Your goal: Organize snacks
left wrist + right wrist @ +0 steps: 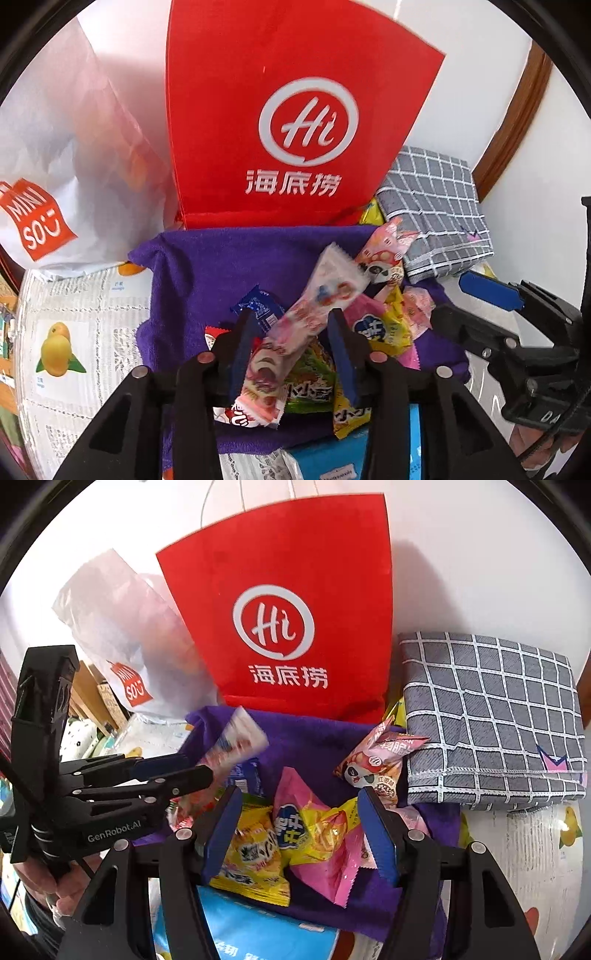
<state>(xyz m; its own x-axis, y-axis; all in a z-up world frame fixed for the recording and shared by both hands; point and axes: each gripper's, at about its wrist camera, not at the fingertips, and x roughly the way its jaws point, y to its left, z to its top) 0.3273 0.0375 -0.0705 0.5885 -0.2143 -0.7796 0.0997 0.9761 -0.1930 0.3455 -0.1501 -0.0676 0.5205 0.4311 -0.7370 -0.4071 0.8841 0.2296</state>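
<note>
Left hand-held gripper [291,328] parted around a long pink-and-white snack packet [325,291], pads not pressing, right hand-held gripper [299,819] open above yellow and pink snack packets [295,834] on purple towel [314,746]

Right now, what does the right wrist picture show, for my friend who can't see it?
The right tool hangs open over a heap of snack packets on a purple cloth. Behind stands a red paper bag, with a grey checked cloth at right and the left tool at left.
</note>
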